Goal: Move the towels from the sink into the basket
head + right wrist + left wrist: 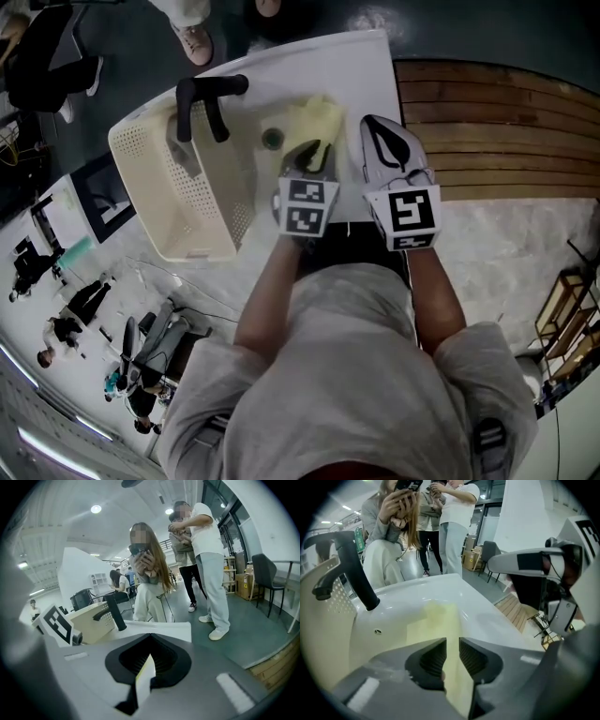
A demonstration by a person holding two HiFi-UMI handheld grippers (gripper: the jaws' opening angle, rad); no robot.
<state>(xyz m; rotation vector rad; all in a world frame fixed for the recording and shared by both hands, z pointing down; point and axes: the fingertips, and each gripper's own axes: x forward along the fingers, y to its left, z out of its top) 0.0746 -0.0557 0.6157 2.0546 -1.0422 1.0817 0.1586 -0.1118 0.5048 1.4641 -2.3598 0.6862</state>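
- Bare forearms [272, 291] of the person sit nearest, reaching out over the white sink [319, 66].
- Left gripper [309, 157]: pointed steeply down over the yellow towel [314, 117], which lies crumpled in the basin beside the drain [272, 139]. The claw is narrow, with its pads a slim gap apart and nothing pinched. The towel shows beyond the gap.
- Right gripper [396, 150]: at the sink's right side, clear of the towel, with its claw closed. A pale sliver shows at the seam. I cannot tell whether it is cloth.
- Basket [164, 187]: cream and perforated, at the sink's left edge, with the black faucet [202, 98] between it and the basin. No cloth shows in the part I can see.
- Step in hand, by my judgement: pick up the towel with the left gripper.
- Widen the claw enough to straddle a raised fold, then lower it until cloth sits between the pads. Avoid scraping the porcelain.
- Close fully. The cloth is limp, so grip near the middle of the bunch to keep the tails short.
- Lift until the trailing cloth clears the basin, then carry it left, clear of the faucet spout. Release only over the basket's open mouth.
- Leave the right gripper out of the path.
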